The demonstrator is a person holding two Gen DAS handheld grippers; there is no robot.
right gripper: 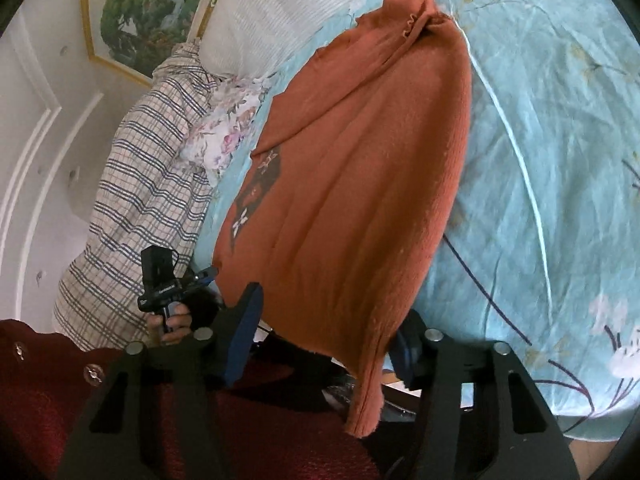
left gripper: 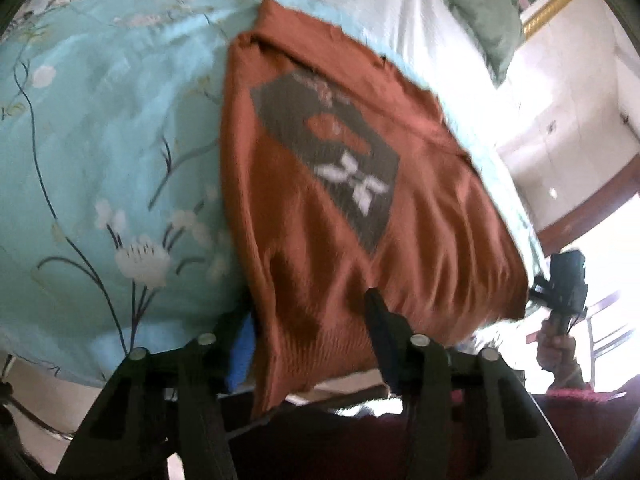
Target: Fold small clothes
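Observation:
A small rust-orange knit sweater [left gripper: 320,184] with a dark printed patch lies lengthwise on the light-blue floral bedsheet [left gripper: 100,140]. Its hem hangs over the near bed edge. My left gripper [left gripper: 310,336] has its jaws apart around one hem corner, the cloth draped between the fingers. In the right wrist view the sweater [right gripper: 360,184] shows its plain side, partly folded over. My right gripper [right gripper: 324,340] also has its jaws apart around the other hem corner. Each gripper shows in the other's view, the right [left gripper: 564,284] and the left [right gripper: 164,284].
A white pillow [right gripper: 288,12] and a plaid cloth [right gripper: 152,184] lie at the head of the bed, with a floral cloth [right gripper: 224,132] beside them. A framed picture [right gripper: 136,8] hangs on the wall. My dark red clothing [right gripper: 60,380] fills the lower edge.

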